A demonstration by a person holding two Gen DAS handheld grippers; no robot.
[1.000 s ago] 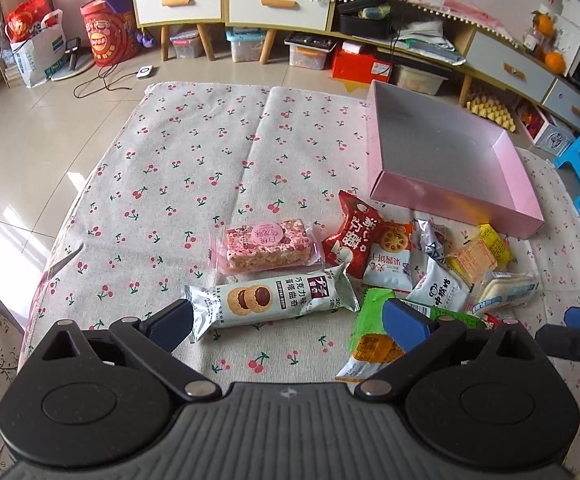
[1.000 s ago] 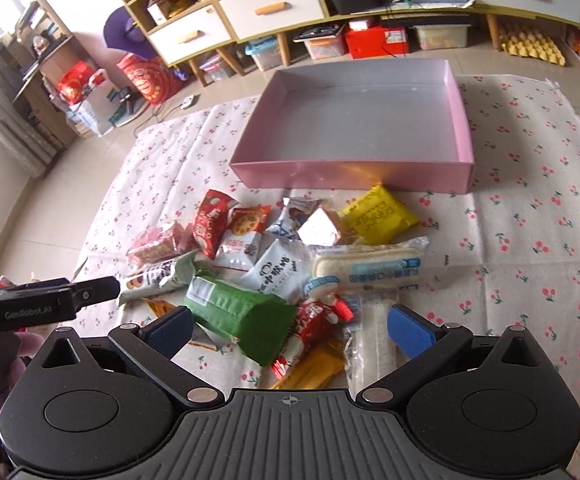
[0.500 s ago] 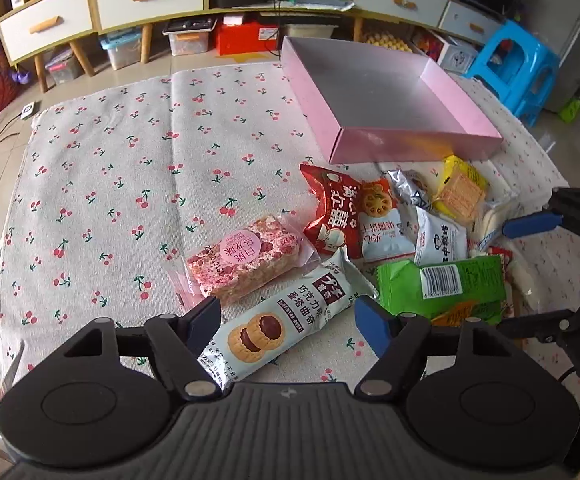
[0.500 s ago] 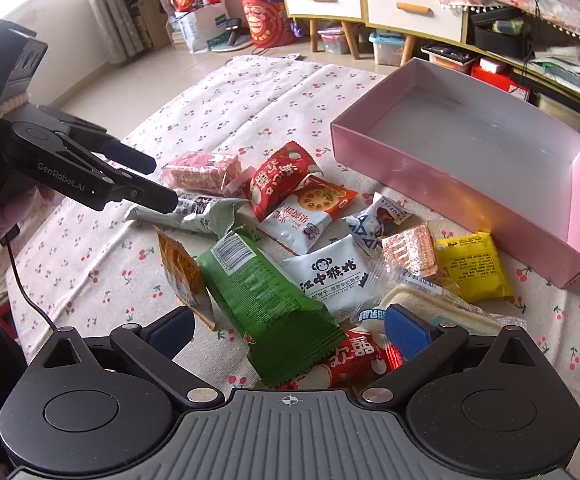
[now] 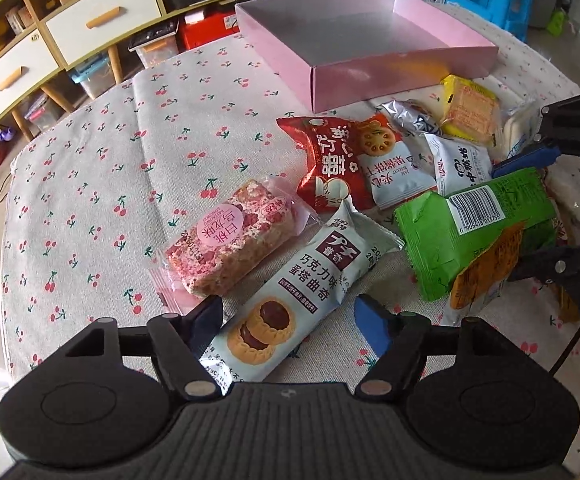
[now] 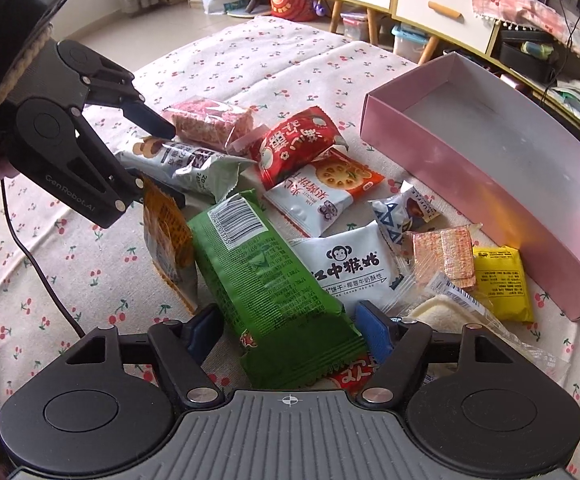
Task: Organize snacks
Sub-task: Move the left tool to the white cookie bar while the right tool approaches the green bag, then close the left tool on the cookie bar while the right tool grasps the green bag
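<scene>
Right wrist: my right gripper (image 6: 288, 330), closing, straddles the green packet (image 6: 274, 300), pads not pressing; I'd pinch mid-body, lift clear.

A wide stretch of the cherry-print cloth (image 5: 102, 168) on the table is left bare toward the left edge, and passage is unobstructed there. The right side is crowded by a heap of snack packets (image 6: 330, 216), overlapped and touching, so little cloth is exposed between them. The far right corner is taken up by the pink box (image 6: 562, 248), whose near wall stands just behind the heap; its open top is uncovered and its grey floor is seen bare.
</scene>
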